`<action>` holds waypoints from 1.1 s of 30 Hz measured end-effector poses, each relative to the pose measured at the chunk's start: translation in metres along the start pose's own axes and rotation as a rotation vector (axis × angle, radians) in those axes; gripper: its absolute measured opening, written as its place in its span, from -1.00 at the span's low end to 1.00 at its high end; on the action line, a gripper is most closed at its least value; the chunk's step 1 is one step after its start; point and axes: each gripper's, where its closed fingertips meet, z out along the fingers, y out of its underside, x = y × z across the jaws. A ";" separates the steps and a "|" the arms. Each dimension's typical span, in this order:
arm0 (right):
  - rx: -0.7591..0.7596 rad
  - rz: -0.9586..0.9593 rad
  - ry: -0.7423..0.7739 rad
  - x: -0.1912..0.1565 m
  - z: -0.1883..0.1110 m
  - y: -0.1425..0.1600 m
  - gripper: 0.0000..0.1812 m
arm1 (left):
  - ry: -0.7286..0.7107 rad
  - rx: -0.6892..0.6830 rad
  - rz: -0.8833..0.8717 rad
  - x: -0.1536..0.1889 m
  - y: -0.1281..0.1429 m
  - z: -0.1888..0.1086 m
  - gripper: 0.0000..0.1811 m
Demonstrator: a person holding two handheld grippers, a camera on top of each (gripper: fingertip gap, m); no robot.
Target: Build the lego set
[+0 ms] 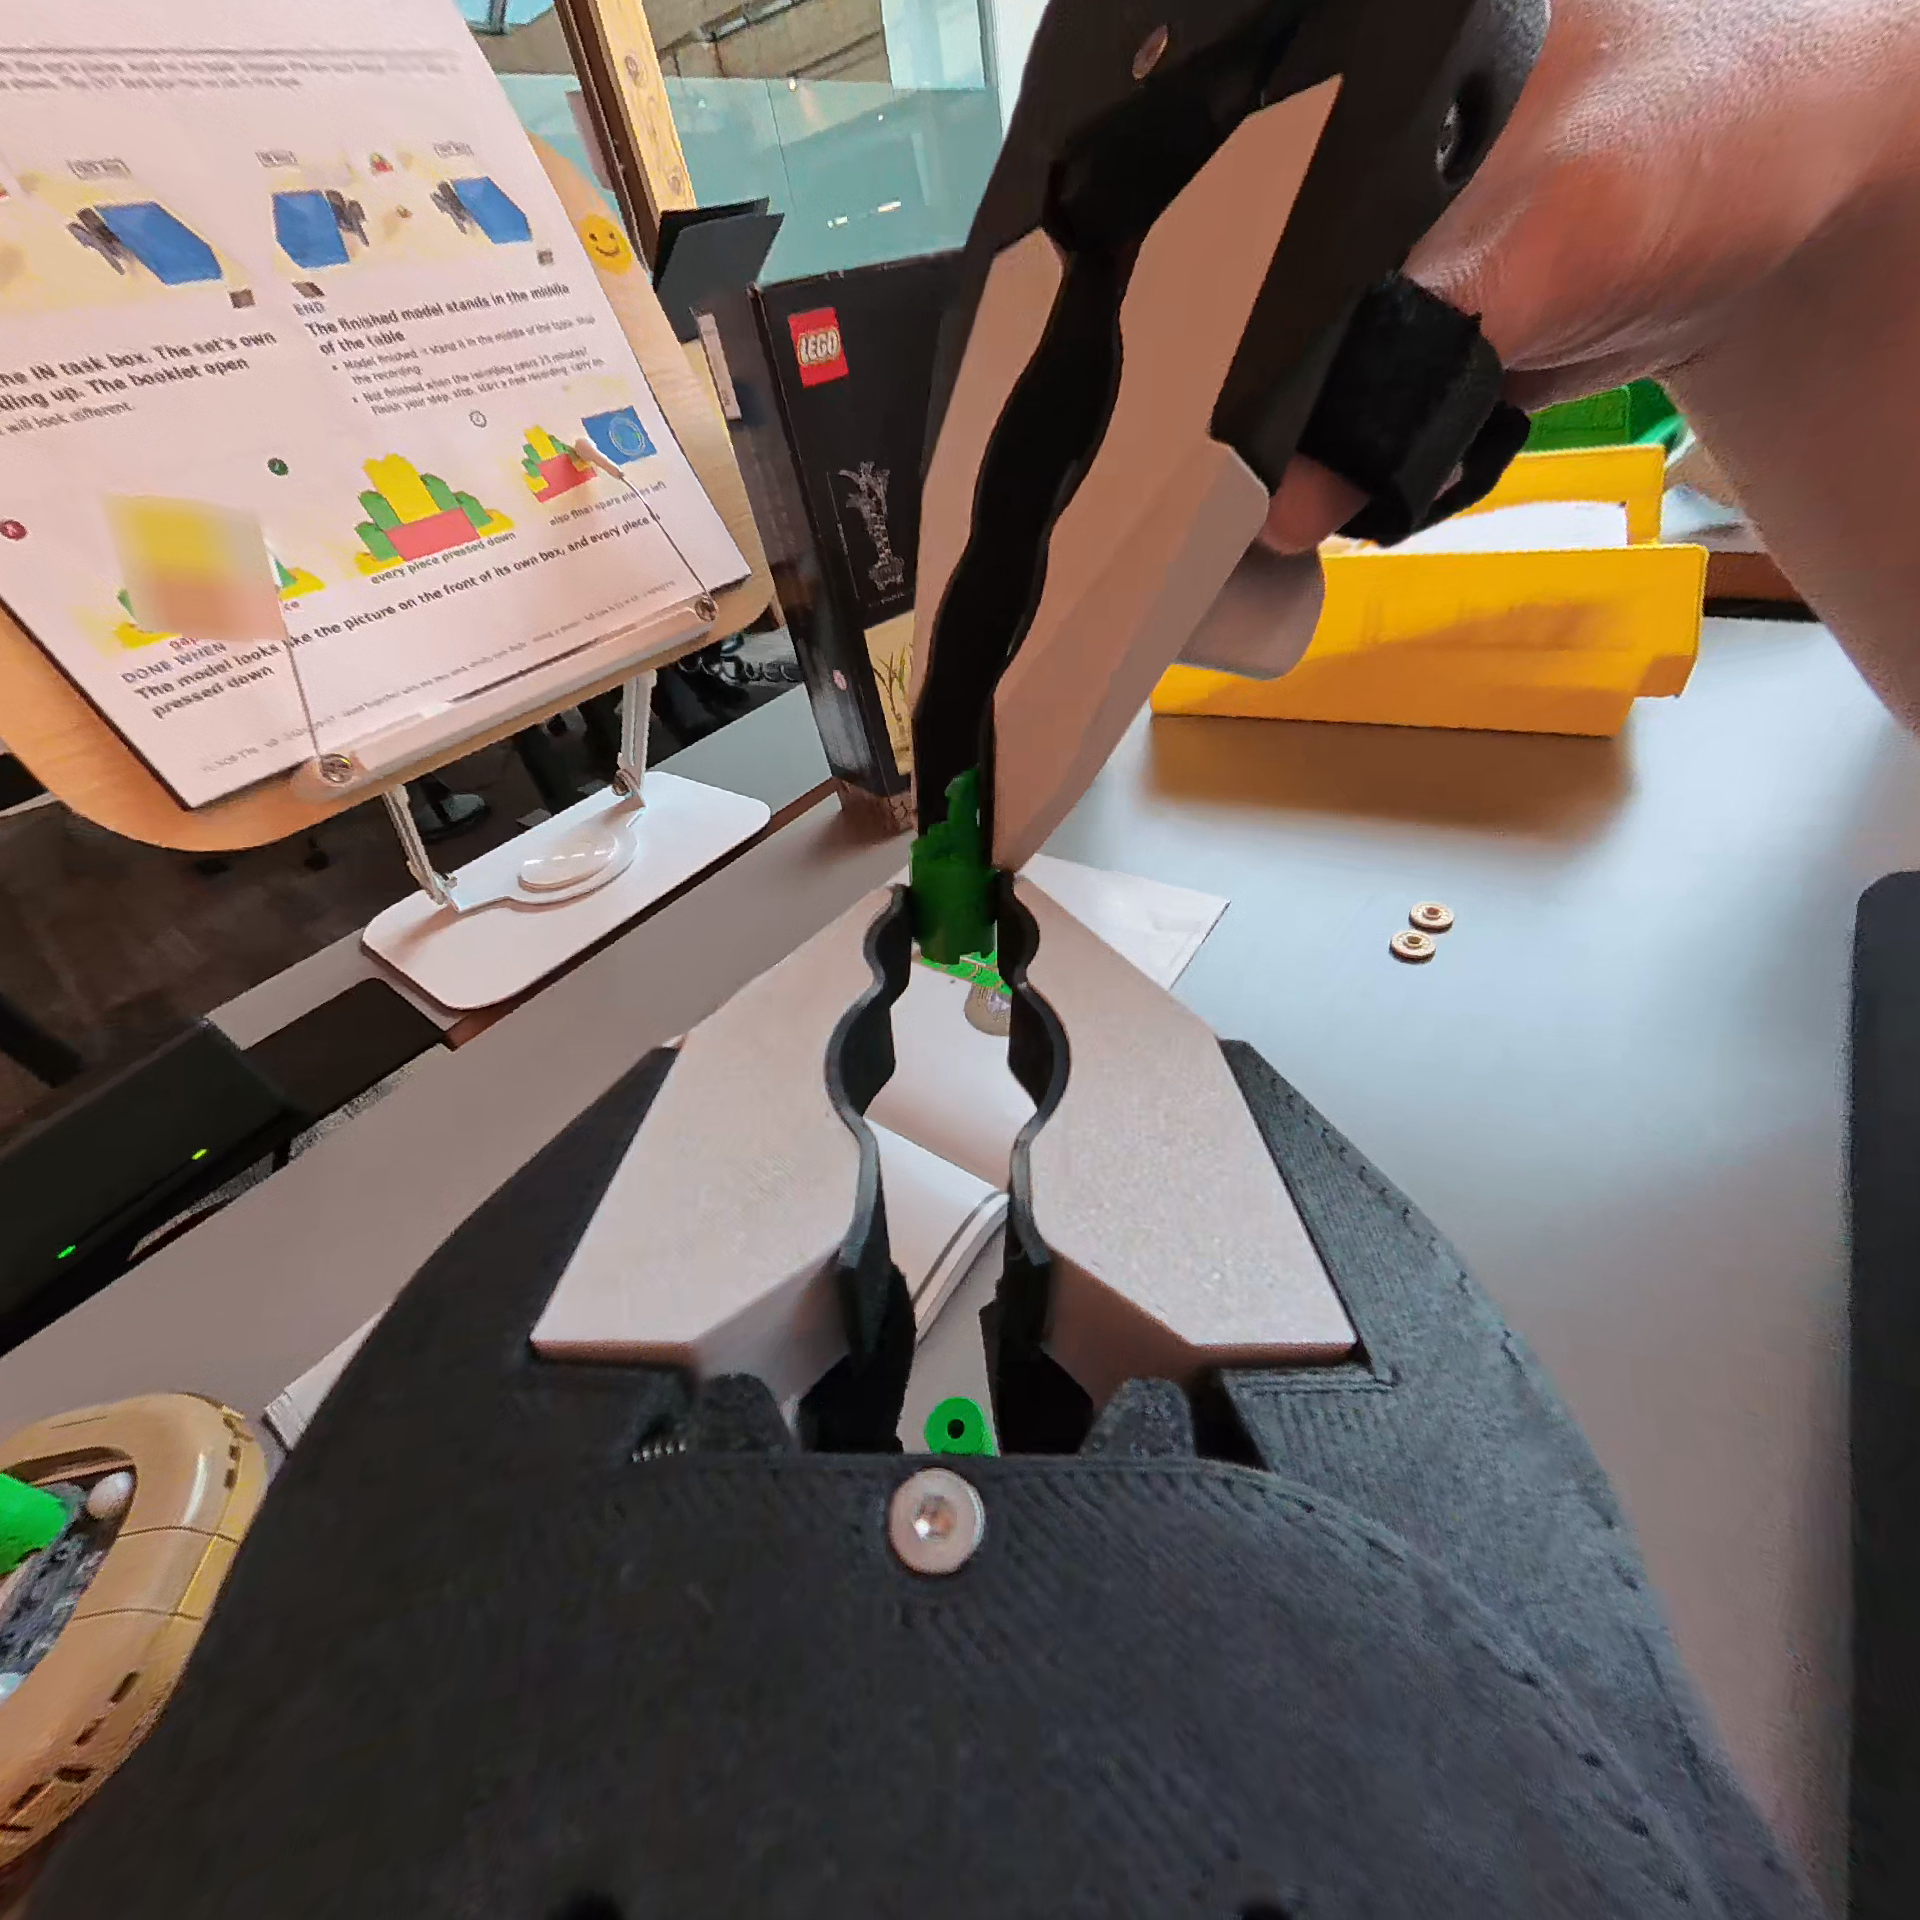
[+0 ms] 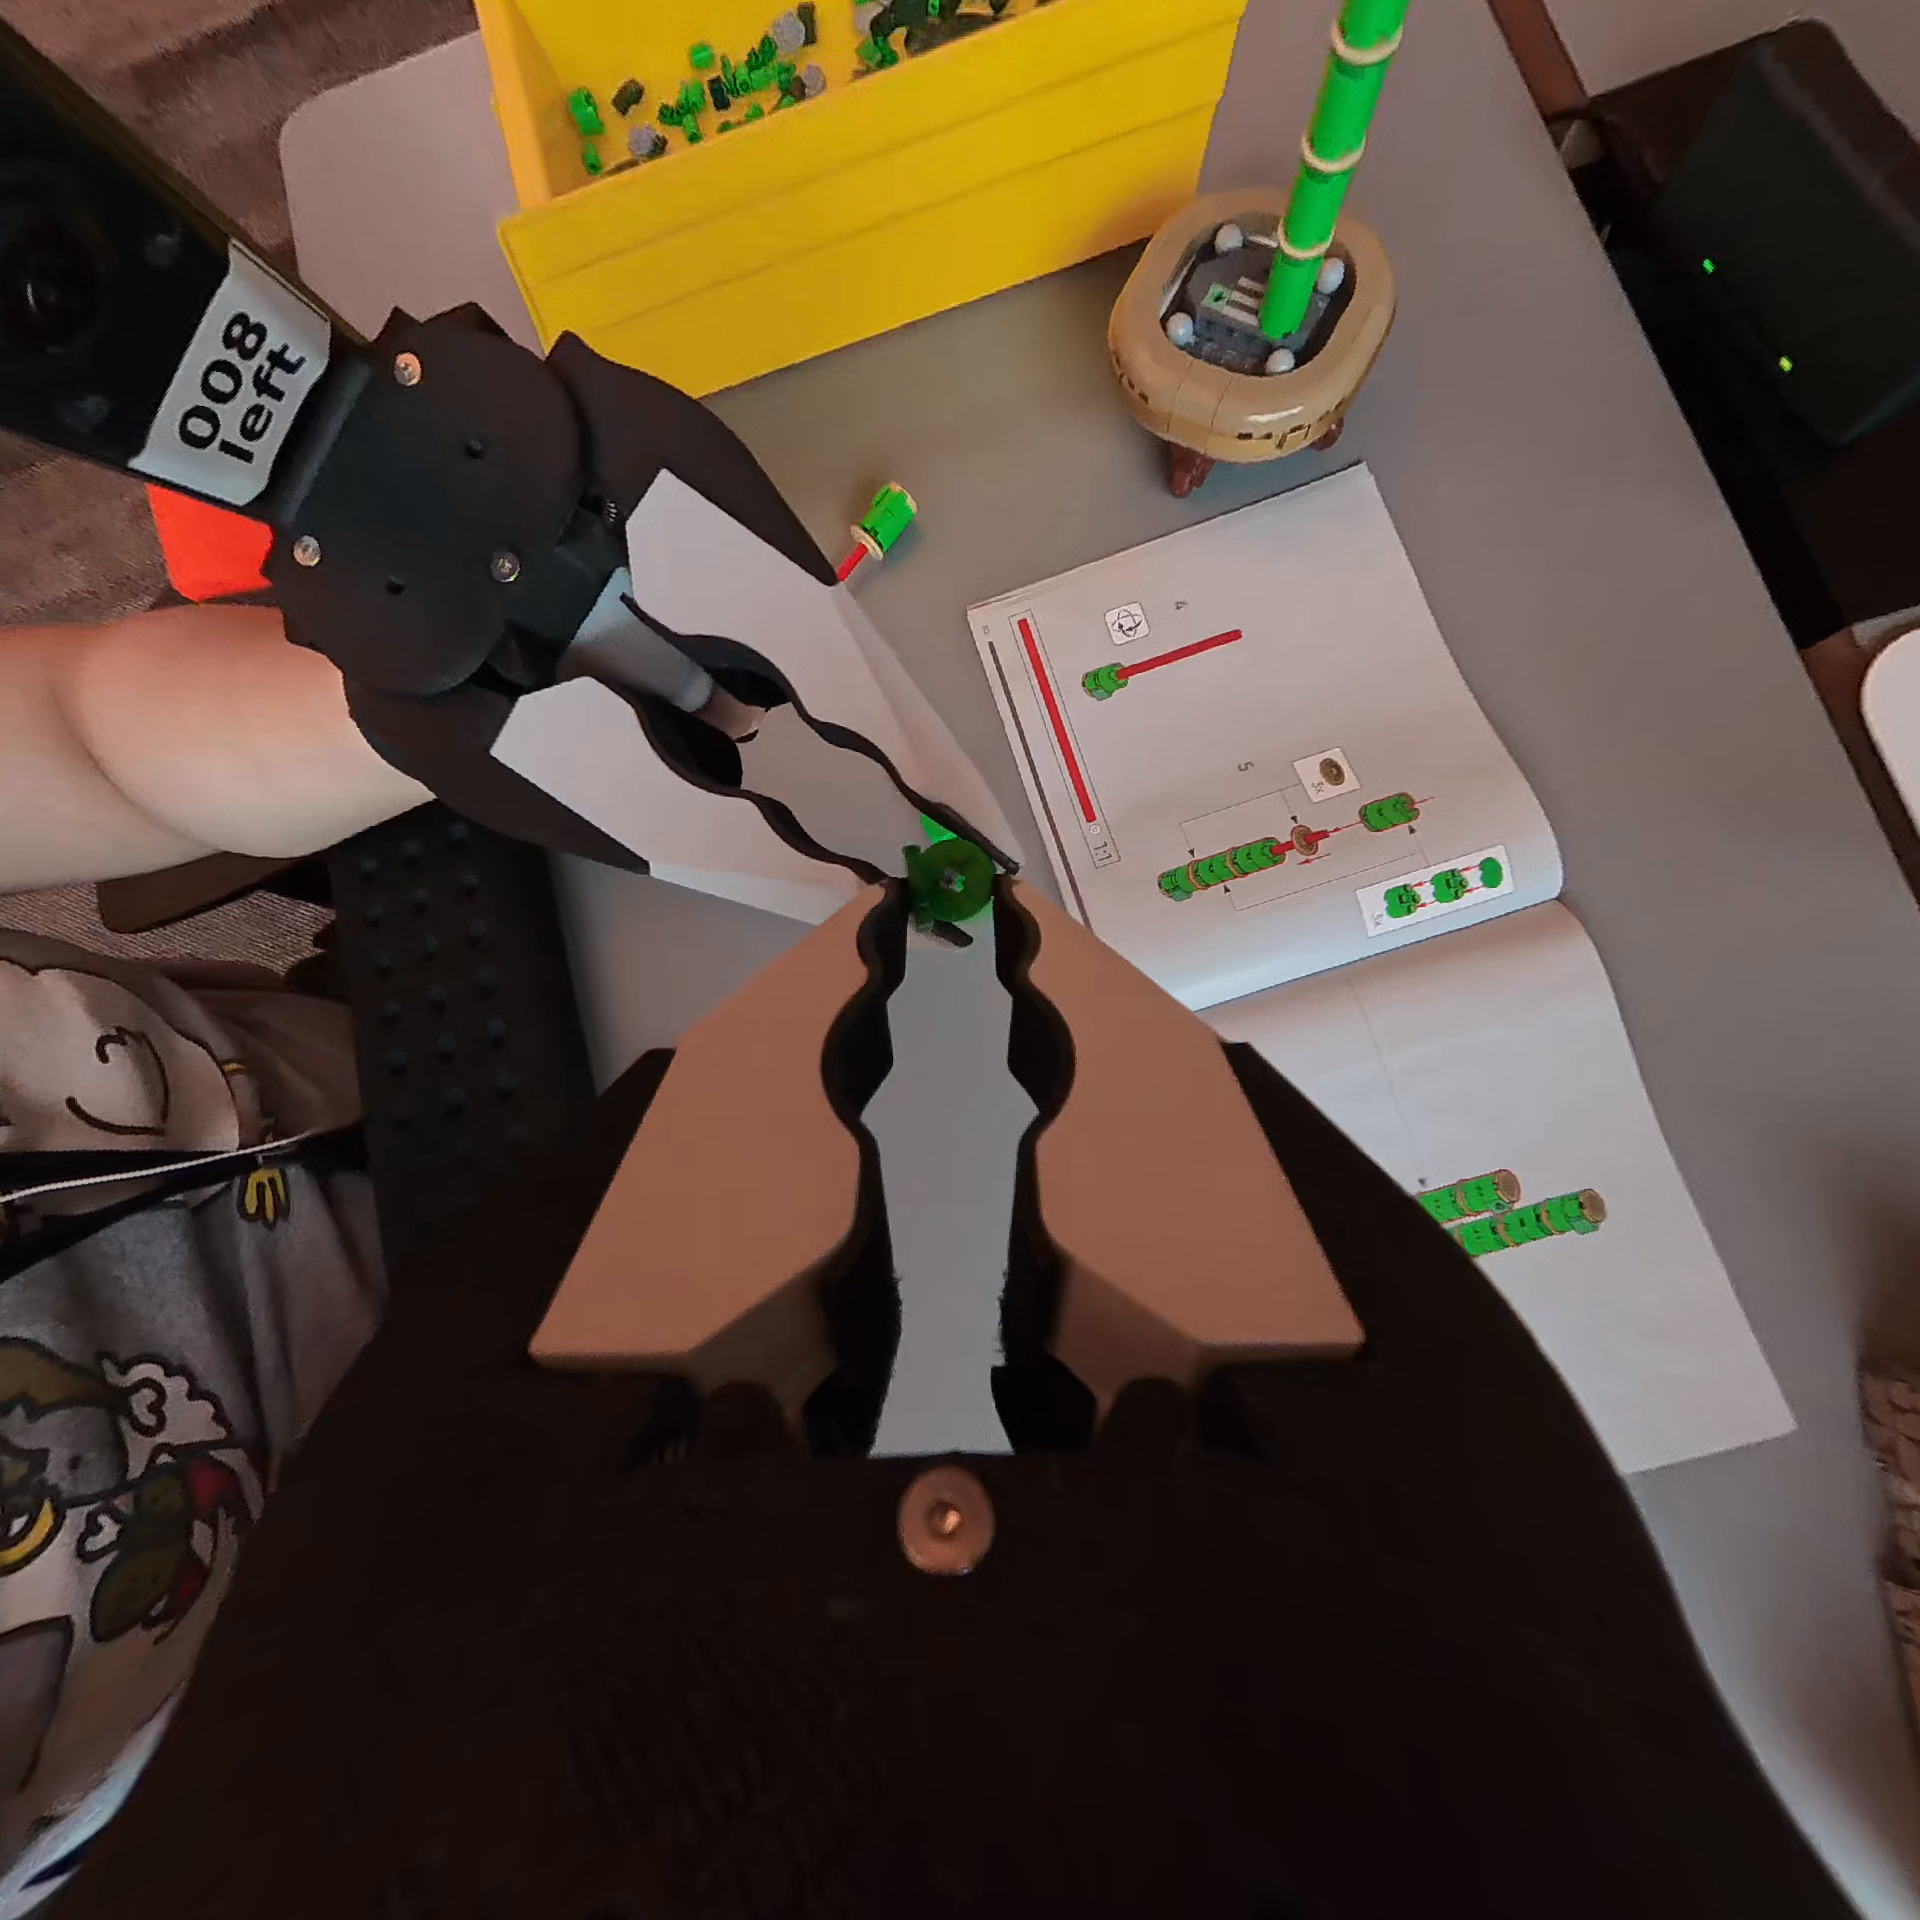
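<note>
A short stack of green round lego pieces point(image 1: 951, 883) is held in the air between both grippers. My left gripper point(image 1: 954, 920) is shut on its lower end. My right gripper point(image 1: 951, 821) comes down from above and is shut on its upper end. In the right wrist view the green stack point(image 2: 951, 878) shows end-on with a dark centre, between the tips of my right gripper point(image 2: 945, 896), and my left gripper point(image 2: 940, 847) reaches in from the upper left. The open instruction booklet point(image 2: 1299, 758) lies on the table under them.
A tan pot model point(image 2: 1252, 332) with a tall green stalk point(image 2: 1330, 145) stands at the back. A yellow bin point(image 2: 862, 229) holds several loose pieces. A green piece on a red axle point(image 2: 881, 520) and two tan round pieces point(image 1: 1421, 930) lie on the table. A black lego box point(image 1: 831, 499) and a sheet on a stand point(image 1: 312, 416) stand behind. My left and right fingertips are right by each other. Both grippers' tips are roughly 25 cm from the tan pot model point(image 2: 1252, 332). It is also in sight in the left wrist view point(image 1: 38, 1565).
</note>
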 end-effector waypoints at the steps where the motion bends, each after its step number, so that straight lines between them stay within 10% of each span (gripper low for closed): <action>1: -0.004 -0.010 0.005 -0.002 -0.001 -0.003 -0.83 | -0.003 0.012 0.002 -0.001 -0.003 -0.002 -0.85; 18: -0.096 0.042 -0.116 -0.011 -0.012 -0.010 -0.89 | 0.012 0.080 0.069 0.006 -0.018 -0.010 -0.85; 25: 0.099 -0.004 -0.046 0.009 -0.021 -0.018 -0.88 | -0.041 0.009 0.051 -0.014 -0.003 -0.010 -0.84; 33: 0.104 -0.049 0.183 0.040 0.006 0.114 -0.78 | -0.077 -0.013 -0.014 -0.034 0.004 -0.015 -0.85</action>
